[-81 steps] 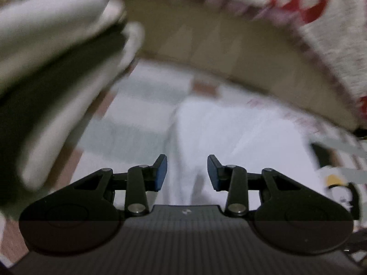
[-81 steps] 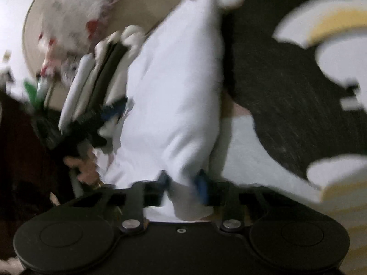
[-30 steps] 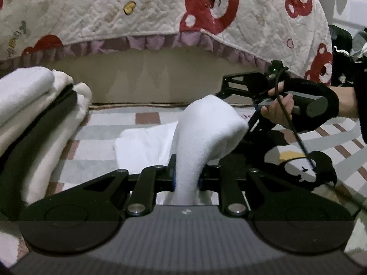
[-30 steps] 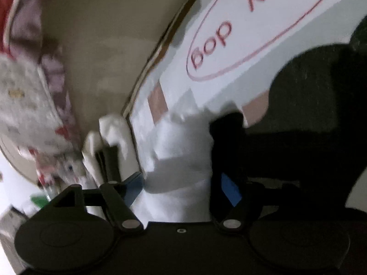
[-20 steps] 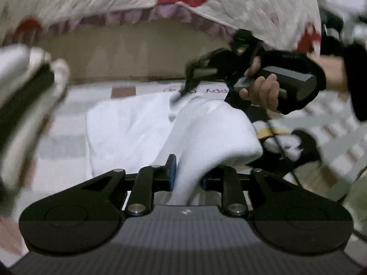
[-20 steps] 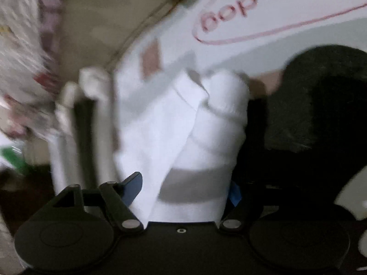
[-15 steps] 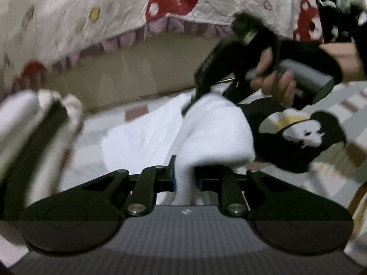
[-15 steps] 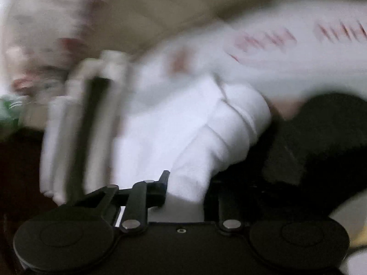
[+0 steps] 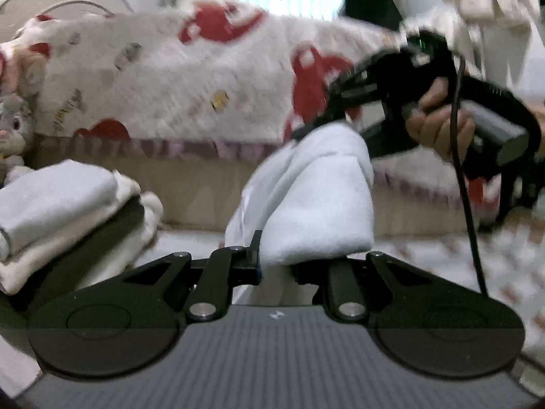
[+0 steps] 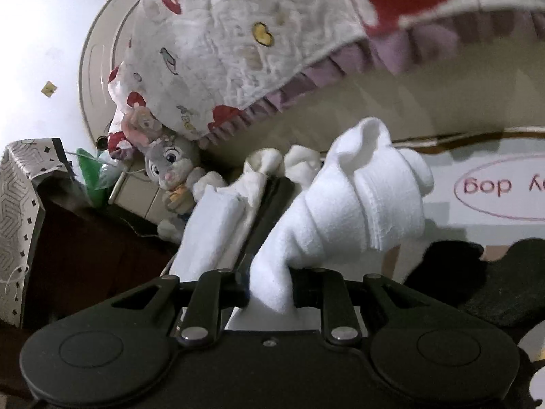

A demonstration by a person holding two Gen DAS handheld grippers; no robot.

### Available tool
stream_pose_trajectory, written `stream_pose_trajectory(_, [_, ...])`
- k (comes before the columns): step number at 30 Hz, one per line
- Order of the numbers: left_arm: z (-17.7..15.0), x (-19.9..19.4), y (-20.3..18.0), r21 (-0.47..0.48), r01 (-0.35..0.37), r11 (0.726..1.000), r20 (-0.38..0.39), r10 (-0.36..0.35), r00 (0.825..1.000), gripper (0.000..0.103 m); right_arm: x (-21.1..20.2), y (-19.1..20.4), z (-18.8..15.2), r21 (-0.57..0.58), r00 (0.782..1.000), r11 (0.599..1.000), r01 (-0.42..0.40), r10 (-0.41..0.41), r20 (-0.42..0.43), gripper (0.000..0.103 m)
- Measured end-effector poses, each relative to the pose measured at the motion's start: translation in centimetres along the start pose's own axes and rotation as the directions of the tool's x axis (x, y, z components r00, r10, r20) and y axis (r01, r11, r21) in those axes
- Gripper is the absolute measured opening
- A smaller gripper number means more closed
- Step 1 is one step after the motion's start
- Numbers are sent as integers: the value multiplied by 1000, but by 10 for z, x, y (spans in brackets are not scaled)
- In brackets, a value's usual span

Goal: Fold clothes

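A white fleecy garment (image 9: 316,197) hangs bunched between both grippers, lifted off the floor mat. My left gripper (image 9: 276,266) is shut on its lower fold; the cloth hides the right fingertip. In the left wrist view a hand (image 9: 439,126) holds my right gripper (image 9: 306,133) up at the right, pinching the garment's upper end. In the right wrist view the same garment (image 10: 361,204) rises in a rumpled roll from my right gripper (image 10: 269,289), whose jaws press on a narrow neck of cloth.
A stack of folded white and dark clothes (image 9: 64,201) (image 10: 218,218) lies to the left. Behind stands a bed with a red-bear quilt (image 9: 163,78). A plush rabbit (image 10: 170,167) sits by it. The printed mat (image 10: 483,187) carries a black shape (image 10: 477,279).
The right gripper's jaws, wide around the garment a second ago, have closed on it. Both grippers have risen, lifting the garment off the mat; the right one also rolled.
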State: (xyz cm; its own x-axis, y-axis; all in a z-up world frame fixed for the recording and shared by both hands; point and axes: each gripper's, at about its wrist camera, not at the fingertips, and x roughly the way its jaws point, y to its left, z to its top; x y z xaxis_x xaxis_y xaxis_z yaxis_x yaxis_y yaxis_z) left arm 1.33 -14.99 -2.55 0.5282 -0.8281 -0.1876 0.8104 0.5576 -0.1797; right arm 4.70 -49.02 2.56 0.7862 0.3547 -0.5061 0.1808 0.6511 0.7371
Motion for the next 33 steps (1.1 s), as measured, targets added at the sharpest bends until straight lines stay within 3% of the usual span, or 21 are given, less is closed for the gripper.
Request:
stream_pose_trajectory(4, [45, 8, 35, -173, 14, 985, 60, -3, 998, 15, 6, 57, 38, -50, 994, 993, 104, -105, -19, 24])
stream_pose_trajectory(7, [82, 15, 73, -291, 26, 957, 98, 3, 995, 15, 25, 122, 78, -170, 971, 958, 230, -239, -30, 24])
stream_pose_trajectory(10, [110, 18, 120, -390, 53, 919, 161, 11, 987, 14, 60, 185, 115, -270, 923, 892, 364, -383, -22, 24])
stream_pose_trajectory(12, [109, 12, 149, -430, 70, 900, 203, 21, 979, 14, 93, 224, 126, -360, 877, 822, 442, -480, -20, 24])
stream_pose_trajectory(14, [100, 8, 182, -506, 46, 861, 216, 74, 974, 14, 133, 255, 130, -443, 839, 759, 476, -543, -28, 24])
stream_pose_trajectory(16, [88, 3, 218, -584, 20, 811, 220, 134, 966, 14, 178, 276, 129, -489, 825, 734, 472, -563, -48, 24])
stream_pose_trajectory(19, [54, -6, 275, -698, -47, 714, 176, 235, 956, 14, 255, 294, 122, -517, 854, 764, 387, -508, -111, 33])
stream_pose_trajectory(22, [12, -12, 334, -808, -112, 578, 90, 309, 947, 14, 324, 301, 110, -512, 917, 835, 203, -345, -199, 52])
stream_pose_trajectory(25, [-9, -10, 354, -847, -156, 508, 42, 357, 933, 13, 356, 275, 94, -451, 956, 887, 97, -209, -204, 53])
stream_pose_trajectory(27, [-10, -6, 354, -854, -147, 499, 55, 368, 928, 13, 357, 254, 76, -466, 963, 880, 92, -197, -182, 54])
stream_pose_trajectory(29, [-7, -3, 350, -841, -155, 518, 59, 373, 926, 13, 328, 248, 47, -583, 976, 799, 149, -215, -45, 54])
stream_pose_trajectory(31, [0, -4, 348, -826, -173, 536, 55, 382, 923, 14, 295, 239, 20, -666, 972, 711, 223, -216, 95, 54])
stream_pose_trajectory(32, [2, -5, 348, -825, -177, 536, 54, 386, 921, 14, 268, 226, 6, -658, 964, 705, 263, -214, 156, 56])
stream_pose_trajectory(33, [4, -7, 348, -827, -180, 532, 51, 390, 919, 14, 240, 210, -10, -627, 961, 728, 277, -197, 195, 57])
